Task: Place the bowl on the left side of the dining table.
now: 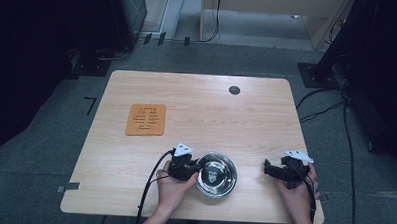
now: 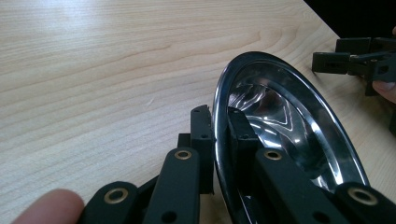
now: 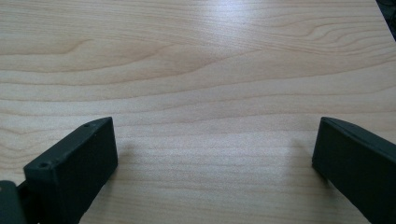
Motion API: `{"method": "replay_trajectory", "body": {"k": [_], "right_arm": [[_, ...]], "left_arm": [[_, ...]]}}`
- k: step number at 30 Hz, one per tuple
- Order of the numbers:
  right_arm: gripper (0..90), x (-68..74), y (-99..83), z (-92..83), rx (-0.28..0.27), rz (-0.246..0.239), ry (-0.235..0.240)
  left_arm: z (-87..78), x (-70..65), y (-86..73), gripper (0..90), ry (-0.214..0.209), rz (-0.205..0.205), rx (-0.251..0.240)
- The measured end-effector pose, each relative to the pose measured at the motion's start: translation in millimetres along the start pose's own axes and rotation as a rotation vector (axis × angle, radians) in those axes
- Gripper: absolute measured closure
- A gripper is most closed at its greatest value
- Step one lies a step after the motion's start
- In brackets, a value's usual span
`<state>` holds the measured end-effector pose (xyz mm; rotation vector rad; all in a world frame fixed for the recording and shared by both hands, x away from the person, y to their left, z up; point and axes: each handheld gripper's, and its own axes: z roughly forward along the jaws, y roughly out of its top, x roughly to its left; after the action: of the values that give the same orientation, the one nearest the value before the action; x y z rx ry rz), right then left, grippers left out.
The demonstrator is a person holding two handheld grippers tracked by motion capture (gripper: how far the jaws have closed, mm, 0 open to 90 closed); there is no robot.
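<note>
high view: a wooden table (image 1: 196, 112) with a steel bowl (image 1: 217, 175) near its front edge, about midway along. the left gripper (image 1: 193, 168) sits at the bowl's left rim, held by a hand (image 1: 173, 188). the right gripper (image 1: 270, 169) rests near the front right corner, well apart from the bowl. an orange mat (image 1: 146, 119) lies toward the left edge, and a dark round cap (image 1: 234, 90) sits near the back edge.

left gripper view: the jaws are pinched on the bowl's (image 2: 289, 121) thin rim, one outside the wall and one inside (the rim runs between them). the bowl looks light, stiff and slick; polished metal may slide or swing in a one-sided pinch, so a firm grip right at the rolled rim seems best, lifting slowly.

right gripper view: the jaws stand wide apart over bare wood (image 3: 196, 84), with nothing between them.
</note>
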<state>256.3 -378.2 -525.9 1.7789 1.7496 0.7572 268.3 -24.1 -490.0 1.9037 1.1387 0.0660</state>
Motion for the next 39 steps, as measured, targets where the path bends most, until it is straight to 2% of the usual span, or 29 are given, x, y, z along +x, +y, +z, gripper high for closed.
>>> {"method": "replay_trajectory", "body": {"k": [10,17,27,31,33,39], "right_arm": [[0.0,0.0,0.0,0.0,0.000,0.000,0.000],[0.0,0.0,0.0,0.0,0.000,0.000,0.000],[0.0,0.0,0.0,0.0,0.000,0.000,0.000],[0.0,0.0,0.0,0.0,0.001,0.000,0.000],[0.0,0.0,0.0,0.0,0.000,0.000,0.000],[0.0,0.0,0.0,-0.1,0.001,0.000,0.000]], "left_arm": [[-8.4,17.3,4.1,84.3,-0.008,-0.060,-0.036],[-17.2,34.1,9.7,84.4,0.006,-0.101,-0.073],[-28.7,50.6,20.5,84.5,0.023,-0.119,-0.111],[-31.5,57.9,23.1,84.5,0.025,-0.142,-0.128],[-32.3,61.0,24.4,84.5,0.039,-0.134,-0.128],[-37.0,69.3,30.0,84.5,0.046,-0.148,-0.149]]}}
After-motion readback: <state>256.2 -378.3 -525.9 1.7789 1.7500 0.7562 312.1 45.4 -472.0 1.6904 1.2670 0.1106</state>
